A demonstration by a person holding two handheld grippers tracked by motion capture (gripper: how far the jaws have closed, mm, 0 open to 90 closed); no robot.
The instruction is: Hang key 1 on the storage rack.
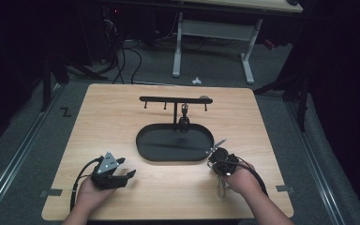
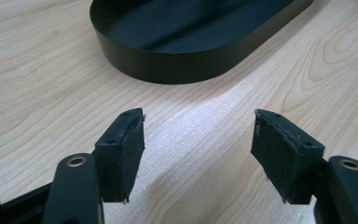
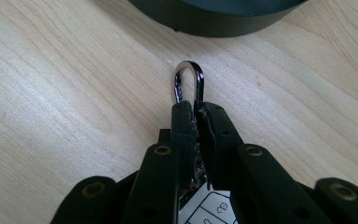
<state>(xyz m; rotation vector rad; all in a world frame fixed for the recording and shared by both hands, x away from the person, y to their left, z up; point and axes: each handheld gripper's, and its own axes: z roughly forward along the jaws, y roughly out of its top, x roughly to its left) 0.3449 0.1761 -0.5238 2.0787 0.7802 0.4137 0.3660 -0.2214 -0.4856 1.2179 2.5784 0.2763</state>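
Holding the key ring [image 3: 189, 80] pinched between my right gripper [image 3: 196, 108] fingers, I have its chrome loop sticking out past the tips, with a pale key fob [image 3: 208, 210] tucked under the fingers behind it. In the high view the right gripper [image 1: 219, 151] sits just off the right end of the black oval tray [image 1: 146, 149], low over the desk [image 1: 122, 117]. The rack [image 1: 174, 99] stands at the far side of the tray, its crossbar carrying small hooks, and one dark item [image 1: 184, 123] already hangs near the post.

My reading is that the ring is meant for one of those hooks. To do it well I would keep the pinch firm, since only a short length of loop is gripped and it could twist. I would lift clear of the tray wall first, then approach a free hook with the loop's opening squared to it, so the hook passes through rather than knocking the rack. Then lower gently before releasing.

My left gripper [image 2: 198, 140] has its fingers spread wide and empty, resting near the tray's left end; it could steady the tray's rim if the rack wobbles.
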